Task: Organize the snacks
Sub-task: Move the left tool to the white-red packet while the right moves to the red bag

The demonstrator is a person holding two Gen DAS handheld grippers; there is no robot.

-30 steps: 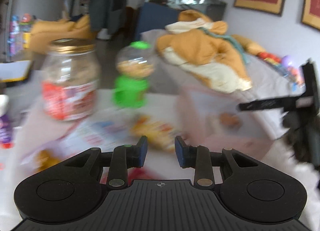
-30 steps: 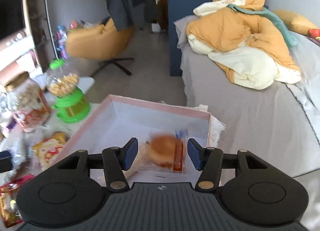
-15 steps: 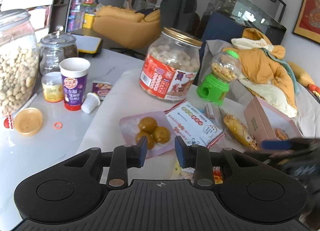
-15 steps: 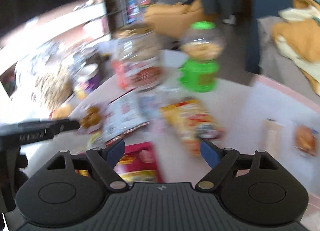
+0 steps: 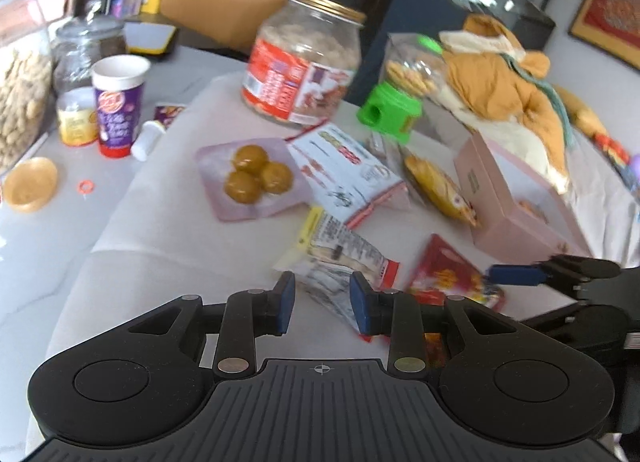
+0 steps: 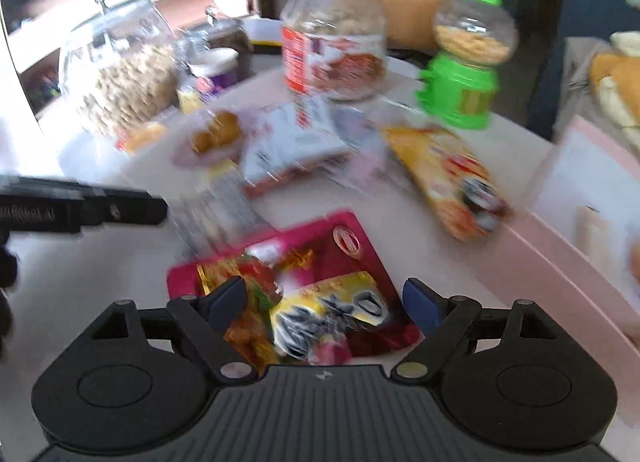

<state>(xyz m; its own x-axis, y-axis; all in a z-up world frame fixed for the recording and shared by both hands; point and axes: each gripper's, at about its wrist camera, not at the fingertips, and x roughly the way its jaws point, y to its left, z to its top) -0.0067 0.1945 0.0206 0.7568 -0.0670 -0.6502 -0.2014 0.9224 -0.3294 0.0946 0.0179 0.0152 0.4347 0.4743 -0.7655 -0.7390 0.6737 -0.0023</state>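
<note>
Left gripper (image 5: 322, 302): jaws parted a little, nothing between them, hovering over the near end of a clear yellow-edged snack packet (image 5: 336, 250). Right gripper (image 6: 324, 304): jaws spread wide, released, poised over a red-and-yellow snack packet (image 6: 308, 294) lying between the fingers. Further right, beside that gripper, pink box (image 6: 560, 246).

— Where did the snacks lie?
— On the desk (image 5: 168, 229). The tray of balls (image 5: 250, 177) lay left of the flat packet (image 5: 348, 177); the big jar (image 5: 304, 65) and the dispenser (image 5: 396, 101) stood behind them.
— And the box (image 5: 516, 201)?
— At the right edge, with the foil bag (image 6: 320, 294) before it.
</note>
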